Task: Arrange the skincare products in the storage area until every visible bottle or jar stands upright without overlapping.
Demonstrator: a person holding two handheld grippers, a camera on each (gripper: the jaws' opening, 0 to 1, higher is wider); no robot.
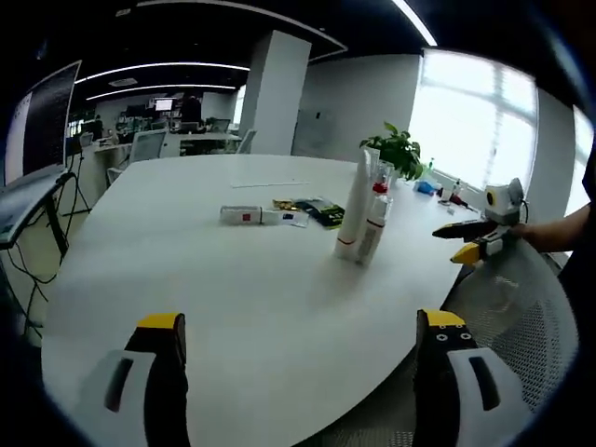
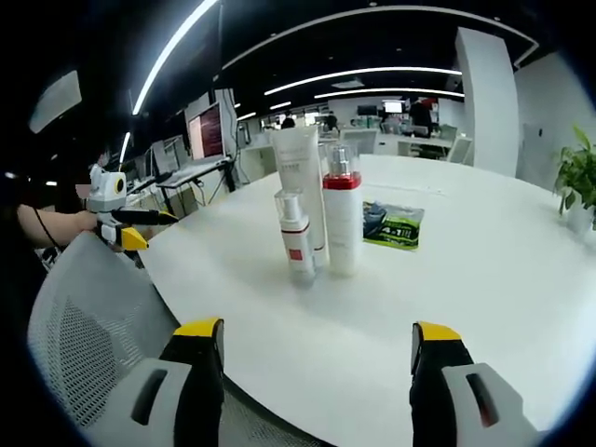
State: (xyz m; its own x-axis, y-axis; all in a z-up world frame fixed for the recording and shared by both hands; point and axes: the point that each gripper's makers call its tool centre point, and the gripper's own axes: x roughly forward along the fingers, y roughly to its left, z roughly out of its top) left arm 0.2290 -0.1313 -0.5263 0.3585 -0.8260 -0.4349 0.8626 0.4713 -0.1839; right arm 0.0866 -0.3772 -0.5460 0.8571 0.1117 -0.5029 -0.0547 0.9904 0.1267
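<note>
A tall tube [image 2: 300,186], a pump bottle [image 2: 342,219] and a small bottle [image 2: 296,237] stand upright together on the white table [image 2: 484,279] (a green packet [image 2: 393,226] lies behind). Another bottle [image 1: 263,216] lies flat farther off. Both the left gripper [image 1: 303,340] and right gripper [image 2: 315,346] hover wide open, holding nothing.

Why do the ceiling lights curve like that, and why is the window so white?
Left gripper view: the fisheye lens bends the ceiling lights into arcs, and the window is blown out by daylight, dimming the plant before it. Right gripper view: the ceiling strips curve the same way, and the bottles stay sharp, with only soft shadows on the table.
</note>
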